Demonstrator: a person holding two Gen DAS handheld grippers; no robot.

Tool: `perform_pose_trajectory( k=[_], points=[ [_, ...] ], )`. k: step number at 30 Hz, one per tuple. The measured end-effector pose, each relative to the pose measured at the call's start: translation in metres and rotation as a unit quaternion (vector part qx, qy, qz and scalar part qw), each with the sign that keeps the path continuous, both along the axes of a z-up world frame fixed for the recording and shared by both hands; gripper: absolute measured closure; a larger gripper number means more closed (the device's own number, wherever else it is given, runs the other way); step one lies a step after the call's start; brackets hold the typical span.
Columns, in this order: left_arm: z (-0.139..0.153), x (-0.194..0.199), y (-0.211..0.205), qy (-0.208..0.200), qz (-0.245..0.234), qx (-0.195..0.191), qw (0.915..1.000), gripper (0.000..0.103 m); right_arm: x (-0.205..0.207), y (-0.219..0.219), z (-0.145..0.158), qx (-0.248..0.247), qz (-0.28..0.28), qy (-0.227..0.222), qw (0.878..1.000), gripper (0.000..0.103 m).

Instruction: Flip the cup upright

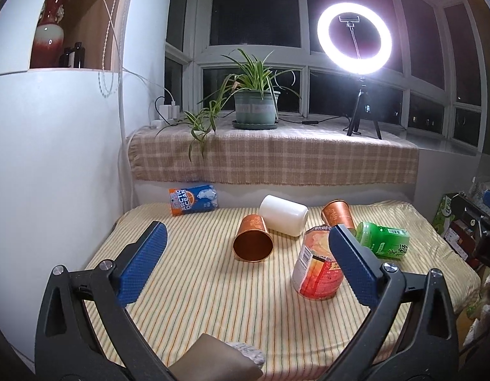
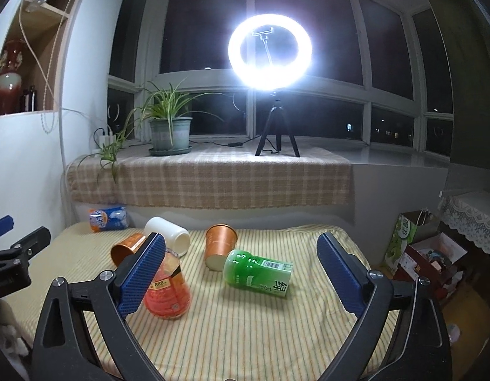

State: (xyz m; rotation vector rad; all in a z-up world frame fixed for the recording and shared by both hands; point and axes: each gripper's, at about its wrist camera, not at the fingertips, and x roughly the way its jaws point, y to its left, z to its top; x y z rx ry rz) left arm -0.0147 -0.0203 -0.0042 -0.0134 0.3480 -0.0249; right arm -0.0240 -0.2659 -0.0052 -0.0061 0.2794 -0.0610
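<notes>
Several cups lie tipped on the striped table (image 1: 213, 301). A copper cup (image 1: 253, 238) lies on its side with its mouth toward me; it shows in the right wrist view (image 2: 127, 247). A white cup (image 1: 283, 215) (image 2: 168, 233) lies on its side behind it. A second copper cup (image 1: 337, 214) (image 2: 220, 246) stands mouth down. A red-orange cup (image 1: 318, 266) (image 2: 167, 289) and a green cup (image 1: 383, 239) (image 2: 259, 271) lie tipped. My left gripper (image 1: 248, 233) is open above the near table. My right gripper (image 2: 241, 244) is open, empty.
A blue and orange can (image 1: 194, 201) lies at the back left by the wall. Behind the table a checked cloth (image 1: 276, 155) covers a sill with a potted plant (image 1: 256, 108) and a ring light on a tripod (image 1: 354, 41). Boxes (image 2: 426, 247) stand right of the table.
</notes>
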Motion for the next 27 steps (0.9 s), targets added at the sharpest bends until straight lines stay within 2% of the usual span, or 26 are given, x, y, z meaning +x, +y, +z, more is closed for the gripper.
perform_pose_trajectory(
  k=[27],
  points=[
    [-0.0066, 0.0039, -0.0013, 0.007, 0.004, -0.004, 1.0000, 0.000, -0.0024, 0.0034, -0.0014, -0.004, 0.002, 0.005, 1.000, 0.006]
  ],
)
